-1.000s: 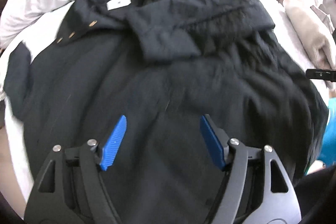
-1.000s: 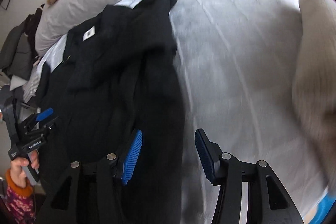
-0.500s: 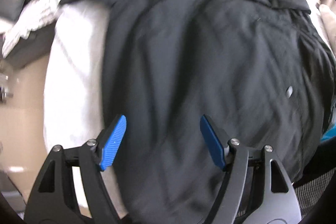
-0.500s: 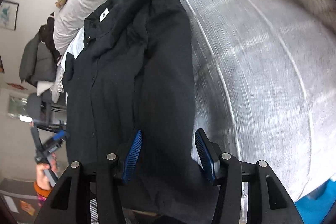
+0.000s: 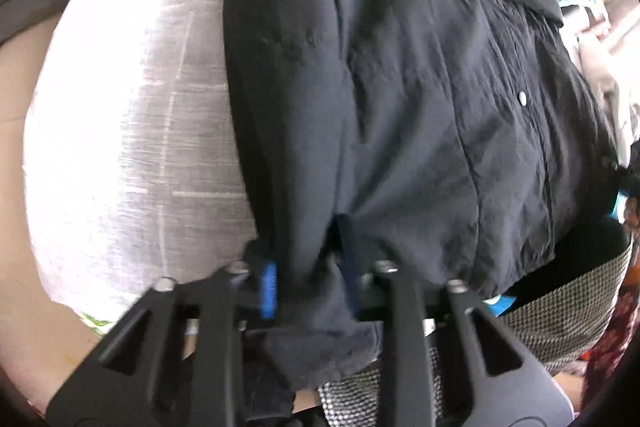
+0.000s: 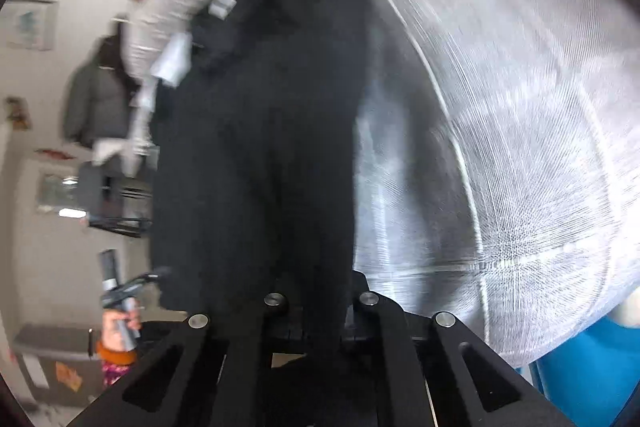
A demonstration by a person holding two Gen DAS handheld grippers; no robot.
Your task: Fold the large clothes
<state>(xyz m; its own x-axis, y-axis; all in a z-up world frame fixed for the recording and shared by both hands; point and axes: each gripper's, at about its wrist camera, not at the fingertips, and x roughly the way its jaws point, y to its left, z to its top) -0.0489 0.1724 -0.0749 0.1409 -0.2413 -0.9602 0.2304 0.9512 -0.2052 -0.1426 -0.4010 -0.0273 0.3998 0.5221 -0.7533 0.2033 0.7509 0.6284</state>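
Black shirt (image 5: pixel 400 87) lies spread on the bed (image 5: pixel 132 107), hem at its near edge; left claw (image 5: pixel 308 287) is closing on bunched hem, right claw (image 6: pixel 316 311) pinches the hem tight.

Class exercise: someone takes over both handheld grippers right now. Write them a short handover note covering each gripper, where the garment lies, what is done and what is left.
Left gripper: jaws closing on a bunched corner of the black shirt's hem; fabric sits between the blue pads.
Right gripper: shut on the shirt's hem at the other side.
Shirt: spread along the white bedspread, hem at the near edge of the bed, collar at the far end.
Done: both bottom corners taken up.
Left: no fold made yet; probably lift the hem and carry it toward the collar, then fold further.
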